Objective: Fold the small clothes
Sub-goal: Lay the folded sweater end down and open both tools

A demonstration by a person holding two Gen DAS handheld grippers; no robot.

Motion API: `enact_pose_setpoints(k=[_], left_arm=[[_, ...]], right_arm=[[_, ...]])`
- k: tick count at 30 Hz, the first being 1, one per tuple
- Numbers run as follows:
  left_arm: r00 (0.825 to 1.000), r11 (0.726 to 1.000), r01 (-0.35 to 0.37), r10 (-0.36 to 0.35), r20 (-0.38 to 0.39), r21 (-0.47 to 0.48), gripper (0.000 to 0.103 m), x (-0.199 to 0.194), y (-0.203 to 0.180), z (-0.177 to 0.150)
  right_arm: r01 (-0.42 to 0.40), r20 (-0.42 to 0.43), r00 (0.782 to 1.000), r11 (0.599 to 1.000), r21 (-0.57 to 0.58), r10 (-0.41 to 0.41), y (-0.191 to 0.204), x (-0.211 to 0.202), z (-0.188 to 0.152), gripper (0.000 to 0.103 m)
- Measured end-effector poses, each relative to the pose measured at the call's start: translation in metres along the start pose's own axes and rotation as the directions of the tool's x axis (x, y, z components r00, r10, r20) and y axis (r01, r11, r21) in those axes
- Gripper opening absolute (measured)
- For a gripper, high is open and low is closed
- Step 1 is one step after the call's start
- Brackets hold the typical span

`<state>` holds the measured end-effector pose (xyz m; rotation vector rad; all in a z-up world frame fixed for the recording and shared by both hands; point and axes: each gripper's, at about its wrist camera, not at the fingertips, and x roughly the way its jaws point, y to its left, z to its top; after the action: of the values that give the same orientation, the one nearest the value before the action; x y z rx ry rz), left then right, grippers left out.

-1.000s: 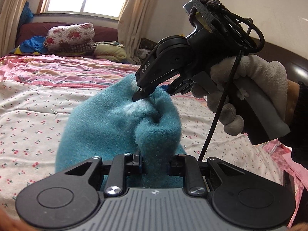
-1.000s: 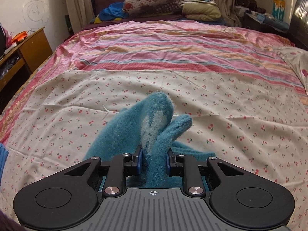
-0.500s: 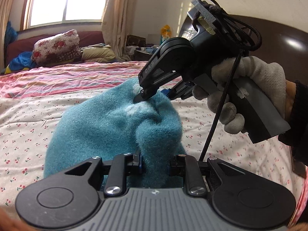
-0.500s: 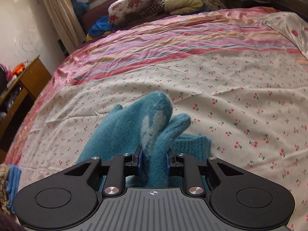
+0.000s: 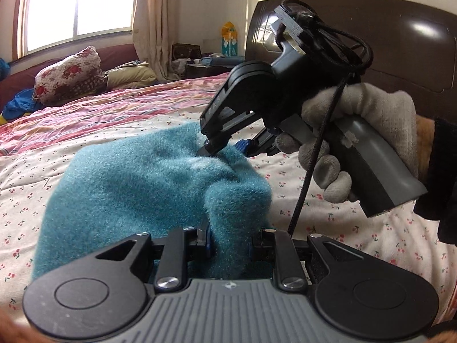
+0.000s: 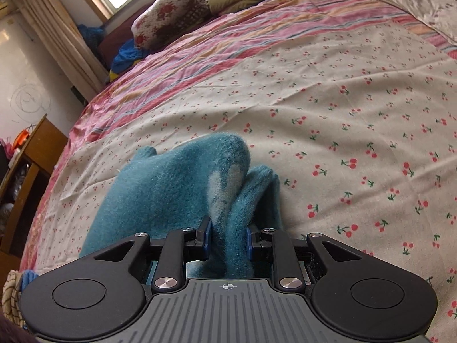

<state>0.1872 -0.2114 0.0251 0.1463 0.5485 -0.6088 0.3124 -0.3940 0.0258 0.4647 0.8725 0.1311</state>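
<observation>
One teal fleece garment (image 5: 137,188) is lifted over the cherry-print bedsheet (image 6: 357,120), its lower part trailing onto the sheet. Two grippers hold it: the left gripper (image 5: 230,237) pinches a fold; the right gripper (image 6: 228,238), in a gloved hand (image 5: 357,131), has cloth between its pads while its jaws are opening. The garment's long axis cannot be told while it is bunched.
</observation>
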Motion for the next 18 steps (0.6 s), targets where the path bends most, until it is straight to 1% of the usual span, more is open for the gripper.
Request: enact_pose_setpoints(k=[3,7,9,11,12,14,15,16,17,18], left_arm=[[1.000,0.999,-0.011,0.011,-0.007,0.034,0.026,0.004,-0.006,-0.003],[1.000,0.999,-0.015,0.015,-0.008,0.044,0.026,0.008,-0.008,-0.003],[1.000,0.999,-0.014,0.015,-0.007,0.042,0.026,0.008,-0.009,-0.003],[1.000,0.999,-0.016,0.016,-0.005,0.045,0.026,0.009,-0.007,-0.003],[1.000,0.999,-0.017,0.017,-0.005,0.046,0.026,0.009,-0.007,-0.004],[1.000,0.999,-0.016,0.017,-0.005,0.042,0.026,0.008,-0.006,-0.004],[1.000,0.999,-0.015,0.016,-0.006,0.041,0.026,0.008,-0.006,-0.004],[1.000,0.999,-0.014,0.015,-0.007,0.040,0.026,0.007,-0.005,-0.004],[1.000,0.999,-0.013,0.014,-0.008,0.040,0.026,0.007,-0.005,-0.004],[1.000,0.999,-0.012,0.013,-0.008,0.040,0.026,0.007,-0.005,-0.004]], right_arm=[[0.000,0.013,1.000,1.000,0.016,0.000,-0.006,-0.007,-0.001,0.031],[0.015,0.068,0.998,1.000,-0.011,-0.014,-0.005,-0.034,-0.006,0.032],[-0.025,0.077,0.997,1.000,-0.013,0.026,-0.003,-0.048,-0.010,0.032],[-0.068,0.050,0.996,0.997,-0.021,0.069,0.002,-0.052,-0.015,0.034],[-0.073,0.028,0.997,0.997,-0.028,0.074,0.006,-0.049,-0.017,0.037],[-0.071,-0.006,0.997,0.997,-0.034,0.071,0.013,-0.038,-0.022,0.038],[-0.059,-0.026,0.998,0.997,-0.038,0.058,0.016,-0.032,-0.024,0.042],[-0.043,-0.041,0.998,0.998,-0.044,0.042,0.017,-0.026,-0.026,0.048],[-0.035,-0.053,0.998,0.999,-0.042,0.033,0.018,-0.022,-0.027,0.050],[-0.043,-0.061,0.997,0.999,-0.033,0.041,0.017,-0.020,-0.029,0.050]])
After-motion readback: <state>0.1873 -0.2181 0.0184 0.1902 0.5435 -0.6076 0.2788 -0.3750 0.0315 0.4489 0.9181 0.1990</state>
